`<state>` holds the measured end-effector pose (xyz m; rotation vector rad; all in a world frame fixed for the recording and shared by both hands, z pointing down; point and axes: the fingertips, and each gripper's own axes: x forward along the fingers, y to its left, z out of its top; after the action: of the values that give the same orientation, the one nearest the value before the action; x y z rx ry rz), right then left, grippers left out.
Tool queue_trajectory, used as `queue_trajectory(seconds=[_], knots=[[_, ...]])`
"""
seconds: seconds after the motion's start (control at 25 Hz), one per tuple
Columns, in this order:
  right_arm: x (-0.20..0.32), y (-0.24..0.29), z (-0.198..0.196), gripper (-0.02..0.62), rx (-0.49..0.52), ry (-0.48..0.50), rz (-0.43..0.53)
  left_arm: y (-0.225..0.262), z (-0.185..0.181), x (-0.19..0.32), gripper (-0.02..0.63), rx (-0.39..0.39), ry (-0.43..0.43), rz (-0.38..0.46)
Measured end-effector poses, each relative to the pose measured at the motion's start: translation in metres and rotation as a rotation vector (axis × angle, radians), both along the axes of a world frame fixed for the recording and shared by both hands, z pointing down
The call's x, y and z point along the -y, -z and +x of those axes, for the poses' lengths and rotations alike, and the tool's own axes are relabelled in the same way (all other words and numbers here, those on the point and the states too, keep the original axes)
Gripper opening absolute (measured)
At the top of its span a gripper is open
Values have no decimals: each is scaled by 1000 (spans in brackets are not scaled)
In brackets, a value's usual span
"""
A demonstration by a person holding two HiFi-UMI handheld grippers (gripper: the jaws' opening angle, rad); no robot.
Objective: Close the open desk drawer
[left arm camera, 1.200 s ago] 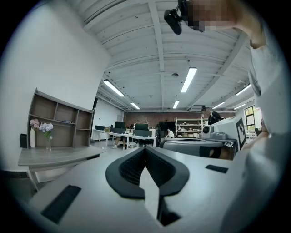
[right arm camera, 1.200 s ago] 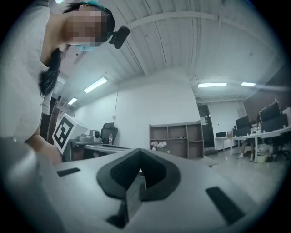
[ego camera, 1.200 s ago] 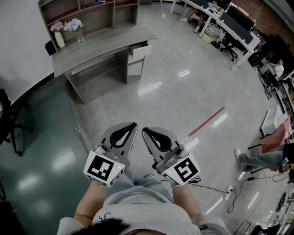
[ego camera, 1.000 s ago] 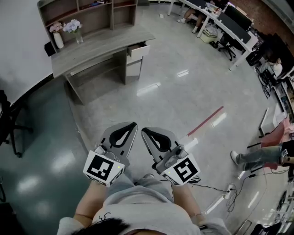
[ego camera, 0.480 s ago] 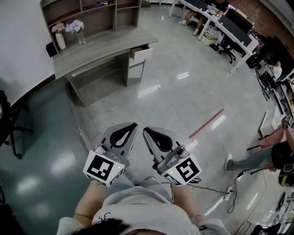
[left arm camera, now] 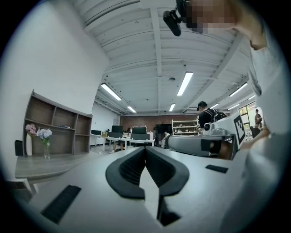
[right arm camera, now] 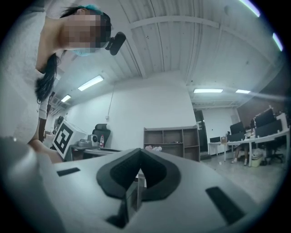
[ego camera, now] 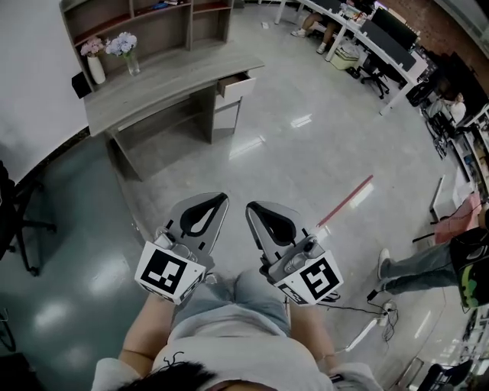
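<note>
The grey wooden desk (ego camera: 168, 76) stands far off at the top left of the head view. Its small drawer (ego camera: 236, 86) sticks out at the desk's right end, open. My left gripper (ego camera: 221, 198) and right gripper (ego camera: 252, 206) hang side by side above the floor, far short of the desk, both pointing toward it. Each has its jaws pressed together with nothing between them. The left gripper view looks past its shut tips (left arm camera: 145, 148) to the desk (left arm camera: 41, 164) at the left. The right gripper view shows its shut tips (right arm camera: 139, 151) before a shelf unit (right arm camera: 171, 143).
On the desk stand a vase of flowers (ego camera: 125, 46) and a white vase (ego camera: 95, 66), with the shelf unit (ego camera: 137, 21) behind. An office chair (ego camera: 19, 221) is at the left. A person (ego camera: 435, 260), a floor cable and power strip (ego camera: 382, 309) lie right.
Both grippers have spread slightly apart and shifted a little, and my legs now show between them. The person at the right has walked closer. The drawer stays open.
</note>
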<state>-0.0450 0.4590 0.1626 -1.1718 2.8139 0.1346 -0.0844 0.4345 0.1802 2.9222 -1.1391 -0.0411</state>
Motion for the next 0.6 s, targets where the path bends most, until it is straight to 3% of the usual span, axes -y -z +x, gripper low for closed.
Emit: queue_trajectory(seconds=[0.24,0.6], knots=[[27,-3,10,9,24,-20,-20,-3,5,25,11,-8,-4,-11],[111,-4,20,9,38,48,-19,-6,18,105,11,0,49,-21]])
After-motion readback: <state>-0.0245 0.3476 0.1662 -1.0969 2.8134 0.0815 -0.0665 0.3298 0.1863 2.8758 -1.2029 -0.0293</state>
